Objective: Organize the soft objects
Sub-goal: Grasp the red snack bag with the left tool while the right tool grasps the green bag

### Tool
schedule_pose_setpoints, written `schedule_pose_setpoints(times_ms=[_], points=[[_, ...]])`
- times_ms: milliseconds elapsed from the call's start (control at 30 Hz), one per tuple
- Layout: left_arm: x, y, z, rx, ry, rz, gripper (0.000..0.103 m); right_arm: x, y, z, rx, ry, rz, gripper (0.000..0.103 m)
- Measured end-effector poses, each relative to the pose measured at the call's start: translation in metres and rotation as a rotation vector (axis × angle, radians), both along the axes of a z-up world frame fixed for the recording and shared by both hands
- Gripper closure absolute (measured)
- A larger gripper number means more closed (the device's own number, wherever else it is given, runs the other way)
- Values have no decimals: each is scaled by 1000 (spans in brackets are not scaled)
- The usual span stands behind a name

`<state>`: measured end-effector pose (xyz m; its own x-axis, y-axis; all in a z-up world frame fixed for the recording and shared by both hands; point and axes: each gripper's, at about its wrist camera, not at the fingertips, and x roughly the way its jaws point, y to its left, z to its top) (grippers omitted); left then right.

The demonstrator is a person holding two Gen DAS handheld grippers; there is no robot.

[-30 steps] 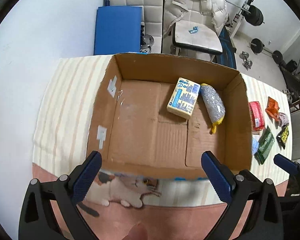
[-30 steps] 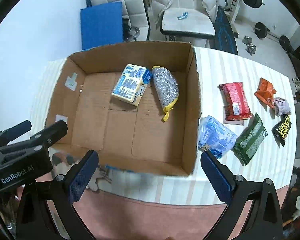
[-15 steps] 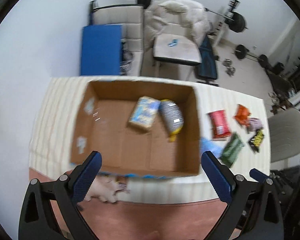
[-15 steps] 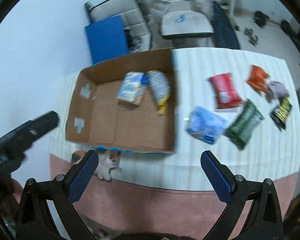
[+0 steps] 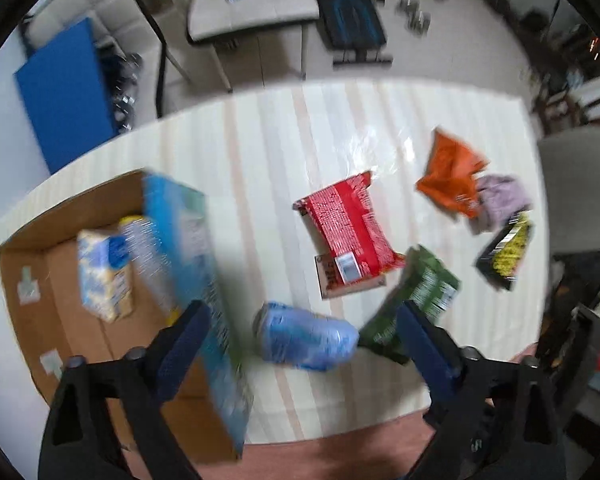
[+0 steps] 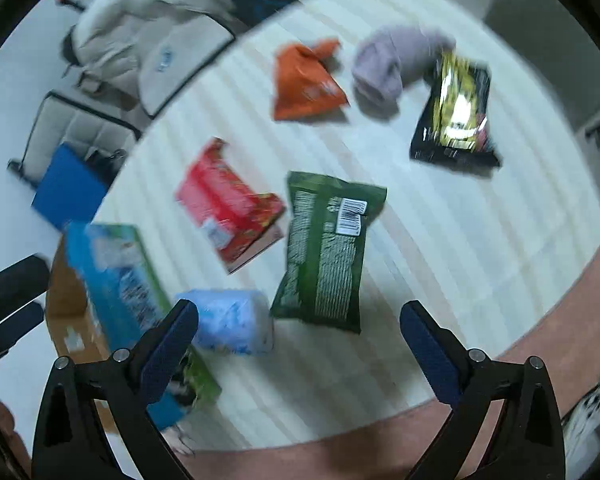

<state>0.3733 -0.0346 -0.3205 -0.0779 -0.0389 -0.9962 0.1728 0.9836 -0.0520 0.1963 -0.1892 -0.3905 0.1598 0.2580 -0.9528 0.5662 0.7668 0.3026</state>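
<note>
Both views are motion-blurred. A cardboard box (image 5: pixel 100 344) stands on the left of the striped table (image 5: pixel 268 160); it holds a yellow-blue pack (image 5: pixel 104 272) and a silver scourer (image 5: pixel 150 256). On the table lie a pale blue soft pack (image 5: pixel 306 340), a red packet (image 5: pixel 348 232), a green packet (image 5: pixel 416 300), an orange pouch (image 5: pixel 448 180), a lilac cloth (image 5: pixel 500 200) and a black-yellow packet (image 5: pixel 506 252). My left gripper (image 5: pixel 304 348) is open above the blue pack. My right gripper (image 6: pixel 300 344) is open, with the blue pack (image 6: pixel 232 328) and green packet (image 6: pixel 328 248) just ahead.
The box (image 6: pixel 112 292) shows its blue-green printed side wall in the right wrist view. Beyond the table stand a chair with a white jacket (image 6: pixel 140 28), a blue panel (image 5: pixel 64 96), a bench (image 5: pixel 352 12) and weights on the floor. A grey chair (image 5: pixel 580 188) is at the right.
Both grippers have swung to the right, away from the box and toward the packets on the table. The packets now fill both views. Both grippers stay open and empty.
</note>
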Motion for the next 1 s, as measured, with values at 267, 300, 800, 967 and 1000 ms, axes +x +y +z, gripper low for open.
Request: schedule_pose_setpoints(times_ms=[267, 300, 800, 967, 1000], points=[[38, -27, -95, -58, 233, 23, 17, 18, -9, -59, 38, 95, -44, 12], [41, -29, -101, -66, 248, 33, 17, 19, -9, -63, 43, 100, -47, 15], [29, -57, -116, 50, 164, -56, 58, 38, 26, -74, -76, 149, 9, 59], [2, -42, -73, 30, 67, -72, 60, 35, 31, -57, -110, 128, 68, 66], [-4, -38, -63, 19, 47, -76, 60, 34, 29, -50, -118, 117, 82, 66]])
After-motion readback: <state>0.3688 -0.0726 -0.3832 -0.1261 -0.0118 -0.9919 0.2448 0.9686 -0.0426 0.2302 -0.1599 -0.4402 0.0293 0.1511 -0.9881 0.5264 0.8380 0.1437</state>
